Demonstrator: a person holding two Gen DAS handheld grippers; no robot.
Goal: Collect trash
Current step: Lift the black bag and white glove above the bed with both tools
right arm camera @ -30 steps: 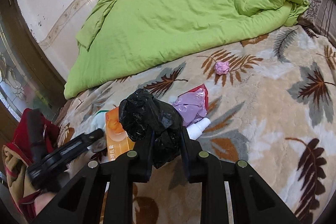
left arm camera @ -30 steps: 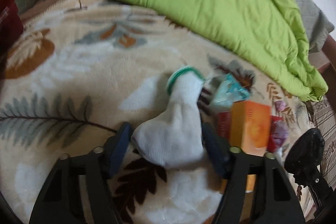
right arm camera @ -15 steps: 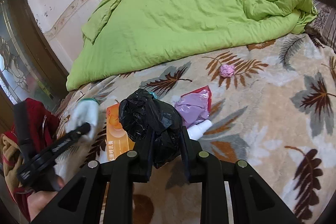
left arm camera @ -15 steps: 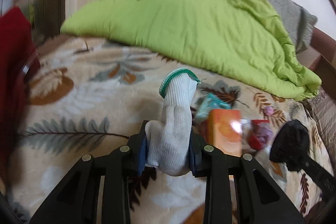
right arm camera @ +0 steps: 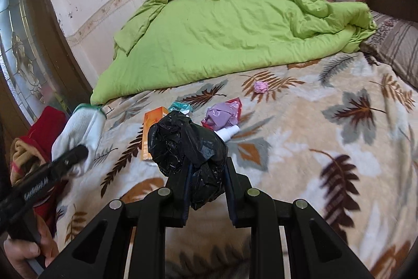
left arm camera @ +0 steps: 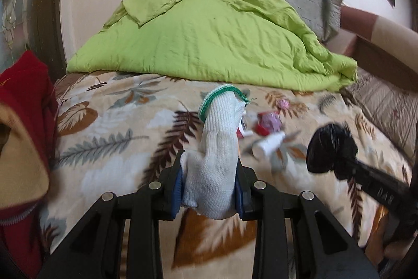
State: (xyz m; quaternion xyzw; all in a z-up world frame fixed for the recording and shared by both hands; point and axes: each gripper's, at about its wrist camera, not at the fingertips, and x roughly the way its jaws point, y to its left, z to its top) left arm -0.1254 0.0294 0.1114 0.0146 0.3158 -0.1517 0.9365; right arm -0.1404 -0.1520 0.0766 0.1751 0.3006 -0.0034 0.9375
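Left gripper point(left arm camera: 209, 190), closed on a white glove point(left arm camera: 216, 156) with a green cuff, held clear above the leaf-patterned blanket point(right arm camera: 339, 148). Right gripper point(right arm camera: 206, 190), closed on a crumpled black bag point(right arm camera: 188, 145). Remaining trash lies on the blanket just beyond the bag: an orange box point(right arm camera: 151, 132), a teal packet point(right arm camera: 180, 107), a purple wrapper point(right arm camera: 222, 114), a white bottle point(right arm camera: 227, 134) and, nearer the green quilt point(right arm camera: 222, 38), a small pink wad point(right arm camera: 260, 86).

Risk: the bag is bunched shut, so the glove may miss its mouth and drop; the limp glove could also slip from a shallow pinch.

Change: one second ago the glove lay on the blanket between open jaws; it has since been clamped and lifted. The right gripper's hold on the bag is unchanged.
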